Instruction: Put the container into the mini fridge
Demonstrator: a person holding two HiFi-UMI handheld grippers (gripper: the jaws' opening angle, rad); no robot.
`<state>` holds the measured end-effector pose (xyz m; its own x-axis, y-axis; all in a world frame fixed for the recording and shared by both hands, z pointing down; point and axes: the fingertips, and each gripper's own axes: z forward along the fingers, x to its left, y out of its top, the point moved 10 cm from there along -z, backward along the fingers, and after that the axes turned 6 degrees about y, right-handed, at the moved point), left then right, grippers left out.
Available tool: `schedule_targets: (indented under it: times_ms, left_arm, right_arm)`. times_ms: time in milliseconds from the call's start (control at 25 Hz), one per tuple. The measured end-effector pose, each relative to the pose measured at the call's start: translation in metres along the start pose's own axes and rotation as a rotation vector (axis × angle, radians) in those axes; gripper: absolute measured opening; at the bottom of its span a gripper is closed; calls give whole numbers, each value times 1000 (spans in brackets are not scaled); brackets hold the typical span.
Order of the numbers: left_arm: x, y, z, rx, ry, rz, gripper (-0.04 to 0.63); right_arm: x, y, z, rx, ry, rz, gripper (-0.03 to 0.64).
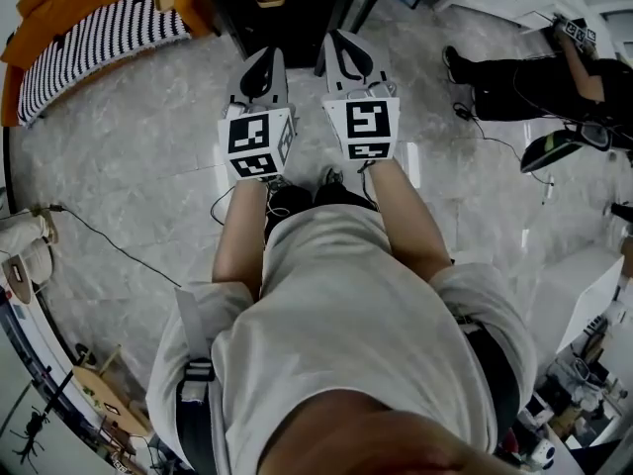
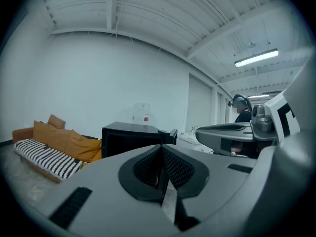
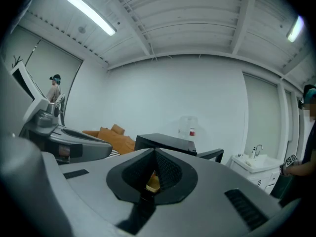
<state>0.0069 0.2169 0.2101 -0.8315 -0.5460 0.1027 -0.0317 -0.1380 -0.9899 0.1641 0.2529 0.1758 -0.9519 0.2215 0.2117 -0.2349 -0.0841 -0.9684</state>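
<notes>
Being bumped by the shut, empty left gripper (image 2: 161,150) or right gripper (image 3: 155,153), the clear plastic container (image 2: 141,113) could be toppled off the black mini fridge (image 2: 126,139).

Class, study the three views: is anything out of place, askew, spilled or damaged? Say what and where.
Nothing looks spilled or damaged. Two things stand out: the door of the black mini fridge appears to stand open, and a loose cable trails across the floor. The clear container stands upright on top.
</notes>
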Motion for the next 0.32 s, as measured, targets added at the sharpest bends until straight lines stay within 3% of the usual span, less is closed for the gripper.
schedule_targets:
  times_ms: [320]
  left_arm:
    - [-57,1,11,-1,-32,40,12]
  right_arm:
    - [-45,-4,-36,-28,-10,13,37]
